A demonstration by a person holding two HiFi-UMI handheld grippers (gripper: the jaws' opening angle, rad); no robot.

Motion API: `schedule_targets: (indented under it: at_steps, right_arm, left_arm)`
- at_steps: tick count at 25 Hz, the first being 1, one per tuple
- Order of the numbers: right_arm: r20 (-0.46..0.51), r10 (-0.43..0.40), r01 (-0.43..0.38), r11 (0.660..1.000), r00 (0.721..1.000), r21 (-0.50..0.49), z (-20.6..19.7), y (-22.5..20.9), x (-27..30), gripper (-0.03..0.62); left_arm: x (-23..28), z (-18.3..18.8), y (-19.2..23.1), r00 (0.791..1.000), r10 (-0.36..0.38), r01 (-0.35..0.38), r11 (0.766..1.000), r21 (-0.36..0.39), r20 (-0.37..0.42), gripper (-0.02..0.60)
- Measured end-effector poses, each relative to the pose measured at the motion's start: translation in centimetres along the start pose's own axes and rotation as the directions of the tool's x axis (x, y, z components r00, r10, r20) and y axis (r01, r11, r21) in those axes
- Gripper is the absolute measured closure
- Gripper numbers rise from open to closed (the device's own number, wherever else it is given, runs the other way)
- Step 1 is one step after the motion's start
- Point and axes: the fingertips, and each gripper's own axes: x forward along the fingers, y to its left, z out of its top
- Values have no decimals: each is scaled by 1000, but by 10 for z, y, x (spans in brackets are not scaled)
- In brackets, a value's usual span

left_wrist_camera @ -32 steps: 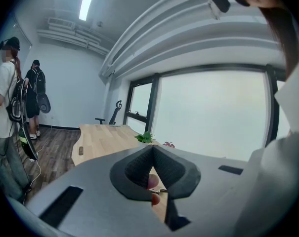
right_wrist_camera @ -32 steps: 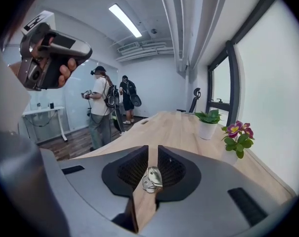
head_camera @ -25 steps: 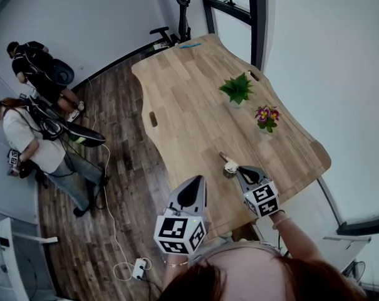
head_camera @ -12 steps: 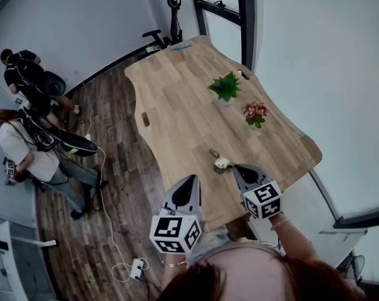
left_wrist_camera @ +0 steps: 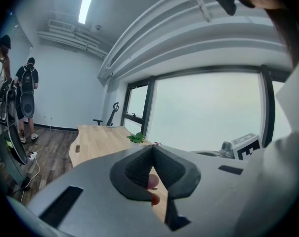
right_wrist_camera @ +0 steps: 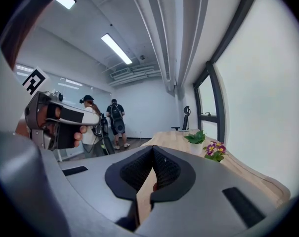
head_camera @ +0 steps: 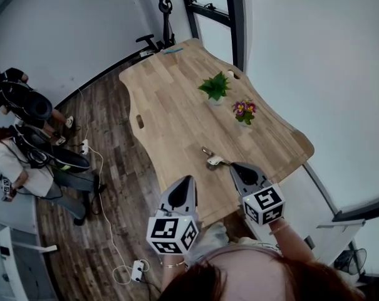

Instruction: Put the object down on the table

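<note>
The only print in sight is the black-and-white square marker pattern on the left cube (head_camera: 170, 234) and the right cube (head_camera: 264, 205). It is a code and spells no words.

Two containers stand on the wooden table (head_camera: 170, 115), toward its window side. A small pale pot (head_camera: 215, 100) holds a green plant (head_camera: 214, 85). Nearer the person, a second pot (head_camera: 245, 121) holds a flowering plant (head_camera: 244, 108) with purple and yellow blooms. The two pots stand apart from each other. A thin blue item (head_camera: 173, 50) lies at the table's far end.

The object (head_camera: 211, 159) lies flat on the table near the closest edge, just ahead of the right gripper (head_camera: 234, 165) and clear of its tips. It looks like a pale piece with a darker stem, though it is too small to say what it is.

The right gripper's jaws are pressed together tip to tip with nothing between them. The left gripper (head_camera: 188, 179) hovers over the table's near edge, well apart from the object, and its jaws also meet at the tips and hold nothing.

On the wood floor to the left lies a white power strip (head_camera: 138, 269) with its cable.
</note>
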Motion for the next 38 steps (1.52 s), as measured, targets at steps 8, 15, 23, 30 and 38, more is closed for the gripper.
schedule_targets:
  at_steps: [8,15,23,30,38]
  right_arm:
    - [79,-29,24,998,996,56,30,1,-43,594]
    - [127,-41,36,998,991,43,40,2,-72,594]
    - [164,-79,81,997,983,-8,40,2,-103,594]
    - [191,-103,109,994,976,-18,45,-1,-122,594]
    - [218,-113,121,992,969,-25,47,-5,-128,594]
  left_arm:
    - [-13,6,-18,1000,0,0,1000,10,12,580]
    - [-20,2,-37,1000,-1,0,1000,15,11,580]
    - [-31,-6,-59,1000,-21,21,999,51,-4,580]
    - [-38,-7,-76,999,-33,34,997,71,-9,580]
    - [-35,-9,-88,998,-55,57,994,97,-15,580]
